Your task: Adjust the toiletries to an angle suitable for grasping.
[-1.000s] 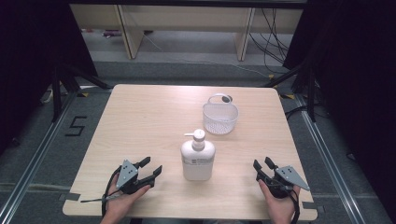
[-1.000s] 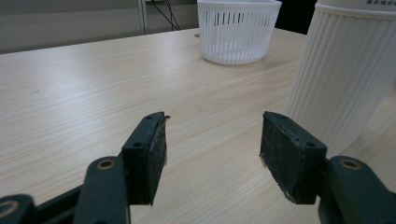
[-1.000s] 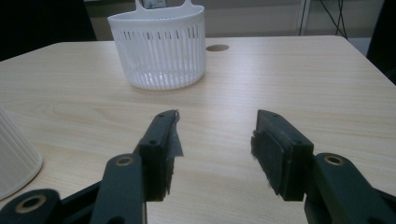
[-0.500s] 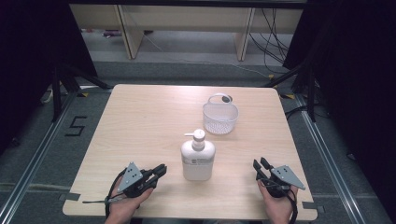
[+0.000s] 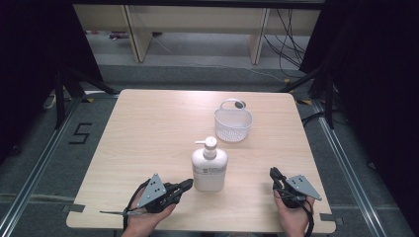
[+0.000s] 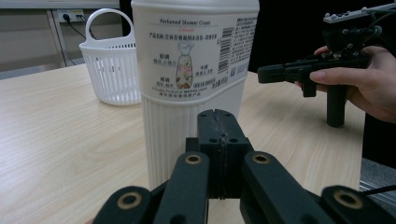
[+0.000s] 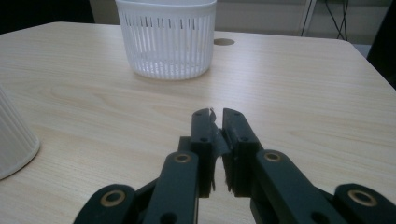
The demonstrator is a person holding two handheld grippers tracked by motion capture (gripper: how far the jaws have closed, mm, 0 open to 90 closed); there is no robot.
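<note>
The tall white plastic pump bottle (image 5: 209,168) stood upright near the middle of the pale wooden bench (image 5: 148,128). The left hand-held gripper (image 5: 186,185) pointed at its base, just beside it, jaws having just clenched on nothing. The right hand-held gripper (image 5: 273,174), well apart, had likewise just clenched empty.

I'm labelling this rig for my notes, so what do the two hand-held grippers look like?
Both are black, each with two jaws on linked arms with brass-coloured pivot pins. The left hand-held gripper and the right hand-held gripper each carry a grey three-cornered plate on top and trail a black cable.
</note>
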